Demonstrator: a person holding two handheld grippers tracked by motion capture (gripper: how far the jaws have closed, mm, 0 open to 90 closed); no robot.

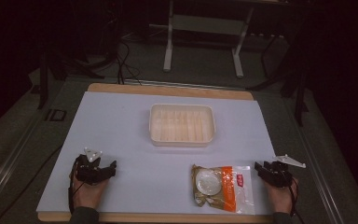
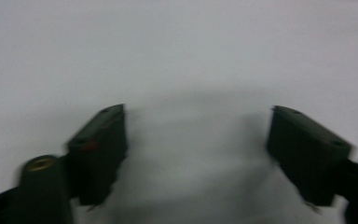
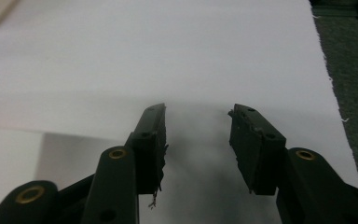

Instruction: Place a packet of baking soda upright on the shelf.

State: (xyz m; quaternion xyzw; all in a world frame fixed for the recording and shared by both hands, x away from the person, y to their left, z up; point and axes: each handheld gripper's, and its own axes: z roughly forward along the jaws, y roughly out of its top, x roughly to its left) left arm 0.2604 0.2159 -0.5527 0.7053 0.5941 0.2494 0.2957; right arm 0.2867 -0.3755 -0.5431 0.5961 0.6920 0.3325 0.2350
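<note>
- The left tool (image 1: 103, 169) rests on the near left part of the white tabletop (image 1: 135, 140); its jaws stand wide apart with nothing between them.
- The right tool (image 1: 264, 169) is at the near right, jaws also apart and empty.
- The snack packet (image 1: 221, 185), clear with an orange stripe, lies flat just beside the right tool.
- A cream tray (image 1: 182, 124) stands in the middle, well apart from both tools.

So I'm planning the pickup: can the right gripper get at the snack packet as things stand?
Probably yes: the right gripper rests open just beside the snack packet, with bare white sheet between them and nothing in the way.
</note>
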